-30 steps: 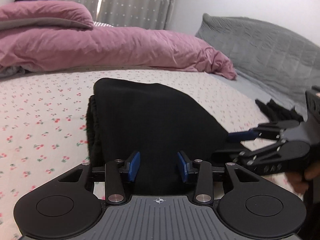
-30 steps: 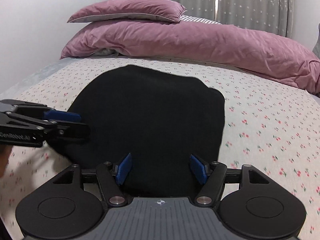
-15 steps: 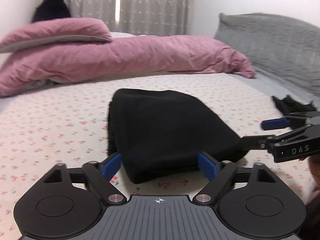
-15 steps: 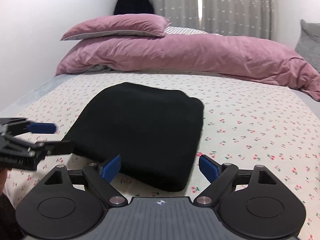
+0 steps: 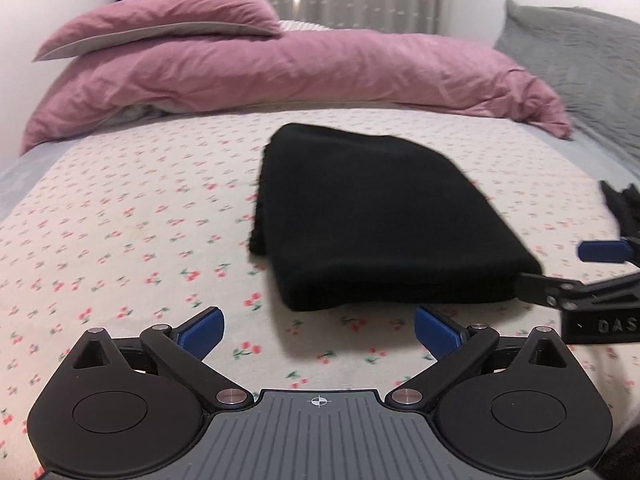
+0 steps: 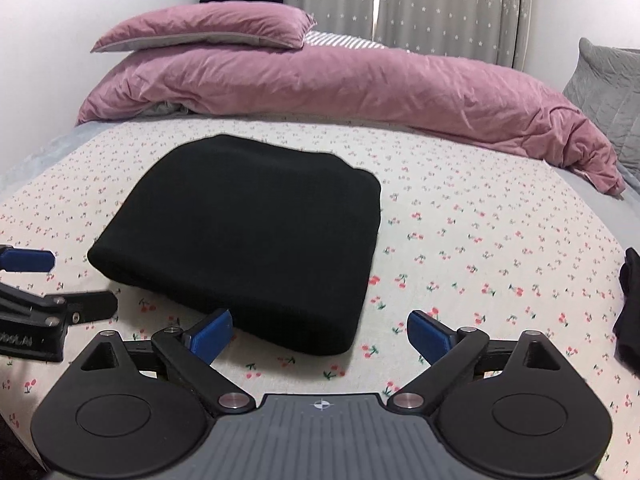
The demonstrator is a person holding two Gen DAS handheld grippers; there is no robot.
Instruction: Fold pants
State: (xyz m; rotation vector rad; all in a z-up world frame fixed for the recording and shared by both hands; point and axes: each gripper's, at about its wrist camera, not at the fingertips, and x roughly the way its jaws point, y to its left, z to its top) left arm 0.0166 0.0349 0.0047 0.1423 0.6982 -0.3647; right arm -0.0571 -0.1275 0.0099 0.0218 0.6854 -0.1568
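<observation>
- The black pants (image 5: 372, 216) lie folded into a thick, flat, roughly square bundle on the cherry-print bedsheet (image 5: 120, 232), about in the middle of the bed, well short of its far edge.
- The left gripper (image 5: 318, 326) hangs just before the bundle's near edge, blue pads spread wide; its jaws have just been opening, and only sheet shows between them.
- The right gripper (image 6: 318, 334) sits at the bundle's near right corner, also spread wide, having just been opening too. Its left pad (image 6: 210, 334) is right beside the folded edge, whether touching I cannot tell; the cloth is not pinched.
- Each gripper shows in the other's view: the right one (image 5: 580, 280) at the bundle's right near corner, the left one (image 6: 40, 292) beside its left near corner, both with jaws apart.
- A pink duvet (image 6: 340, 84) is heaped along the far edge of the bed with a pink pillow (image 6: 208, 26) on top.
- A grey quilted pillow (image 5: 580, 68) stands at the right far corner.
- Another small dark piece of cloth (image 6: 630, 304) lies near the bed's right edge.
- Grey star-print curtains (image 6: 400, 0) hang behind the bed.
</observation>
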